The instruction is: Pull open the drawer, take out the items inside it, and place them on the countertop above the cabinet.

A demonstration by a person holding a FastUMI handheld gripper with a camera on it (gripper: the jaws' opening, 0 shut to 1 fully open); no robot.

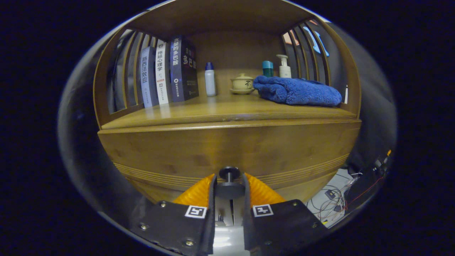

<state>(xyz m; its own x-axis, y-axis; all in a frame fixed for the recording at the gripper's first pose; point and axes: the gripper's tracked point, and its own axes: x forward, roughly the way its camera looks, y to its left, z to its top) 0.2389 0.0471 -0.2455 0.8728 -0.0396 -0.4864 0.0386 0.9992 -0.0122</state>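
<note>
Gripper [229, 185] fingers flank the drawer knob [229, 173], pinching its stem or nearly so; contact cannot be confirmed. Drawer front [227, 149] lies just below the countertop [213, 110], closed. Stiff wood, likely sliding with some resistance; the small knob may slip. Bare room between books [167, 73] and blue towel [296, 91]

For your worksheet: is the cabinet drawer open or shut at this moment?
Shut: the drawer front sits flush under the countertop, no gap showing. The gripper fingers flank its knob.
</note>
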